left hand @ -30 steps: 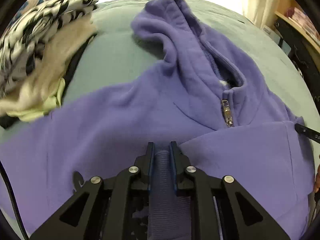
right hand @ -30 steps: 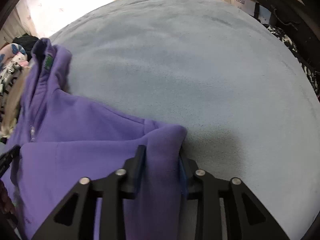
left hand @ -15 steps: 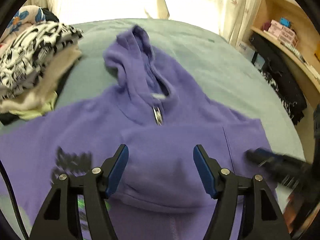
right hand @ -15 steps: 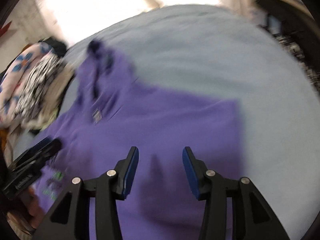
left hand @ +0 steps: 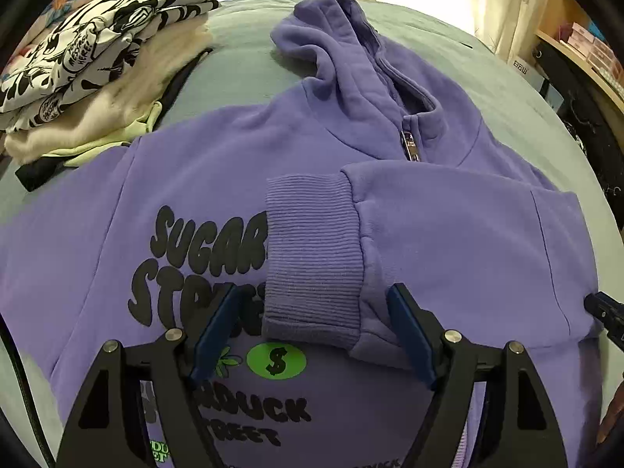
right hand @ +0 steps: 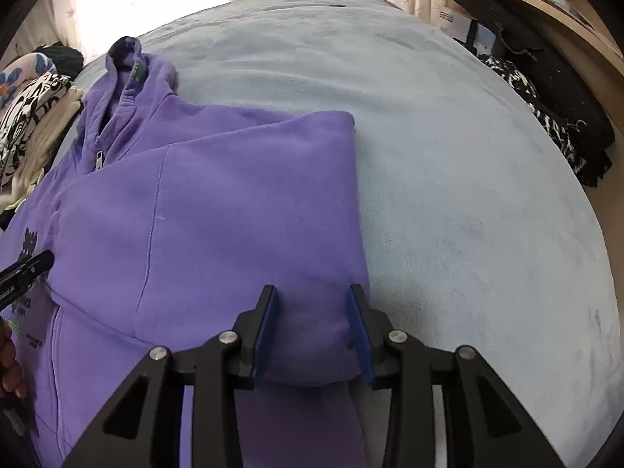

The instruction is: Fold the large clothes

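Note:
A purple zip hoodie [left hand: 218,163] lies face up on the pale blue bed [right hand: 468,163], hood pointing away. One sleeve is folded across the chest, and its ribbed cuff [left hand: 312,257] covers part of the black print. My left gripper [left hand: 314,304] hovers over the cuff's near edge; its jaws are opening wide and no pad touches cloth. My right gripper [right hand: 312,304] hangs above the folded sleeve's edge [right hand: 249,202]. Its jaws are closing with purple fabric below them, not pinched. The right gripper's tip [left hand: 604,312] shows in the left wrist view, the left one [right hand: 23,269] in the right.
A stack of folded clothes [left hand: 78,58], black-and-white print on top, sits on the bed left of the hood. Dark clothes [right hand: 546,117] hang by a wooden shelf [right hand: 565,11] past the bed's right edge. Bare blanket stretches right of the hoodie.
Both grippers were shut on the purple sleeve a second ago and have let go. The sleeve now lies folded over the chest, and both grippers have drawn back toward the hoodie's near side.

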Demonstrator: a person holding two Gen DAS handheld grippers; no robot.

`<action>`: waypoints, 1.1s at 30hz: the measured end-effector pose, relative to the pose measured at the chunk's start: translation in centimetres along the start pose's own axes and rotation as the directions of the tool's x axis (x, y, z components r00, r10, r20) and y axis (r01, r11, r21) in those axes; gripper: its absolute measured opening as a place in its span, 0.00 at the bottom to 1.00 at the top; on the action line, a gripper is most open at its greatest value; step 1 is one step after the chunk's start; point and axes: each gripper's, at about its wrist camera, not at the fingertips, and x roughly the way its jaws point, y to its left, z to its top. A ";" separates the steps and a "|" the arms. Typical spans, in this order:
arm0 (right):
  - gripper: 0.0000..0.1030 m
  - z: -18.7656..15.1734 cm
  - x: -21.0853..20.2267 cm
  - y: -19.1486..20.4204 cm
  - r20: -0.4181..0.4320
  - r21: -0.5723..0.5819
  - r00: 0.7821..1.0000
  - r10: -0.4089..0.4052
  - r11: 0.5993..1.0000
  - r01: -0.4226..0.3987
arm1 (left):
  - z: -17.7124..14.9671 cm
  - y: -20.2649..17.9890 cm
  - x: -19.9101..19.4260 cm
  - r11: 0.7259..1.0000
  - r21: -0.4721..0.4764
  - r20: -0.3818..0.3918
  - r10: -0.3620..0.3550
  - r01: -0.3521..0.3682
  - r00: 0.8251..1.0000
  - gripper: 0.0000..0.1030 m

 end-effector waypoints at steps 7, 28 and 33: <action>0.41 -0.5 -0.3 0.5 -0.025 0.024 0.999 -0.027 0.999 0.027 | -0.3 -0.6 -2.0 1.000 0.016 0.017 0.009 -0.010 1.000 0.74; 0.43 -2.6 -5.4 3.1 -0.118 0.107 0.993 -0.014 0.994 0.027 | -1.0 0.3 -11.8 0.997 0.061 0.063 0.053 -0.057 0.997 0.74; 0.43 -5.2 -7.7 6.2 -0.104 0.079 0.995 -0.009 0.997 0.017 | -3.5 1.3 -15.7 0.996 0.068 0.099 0.046 -0.053 0.994 0.74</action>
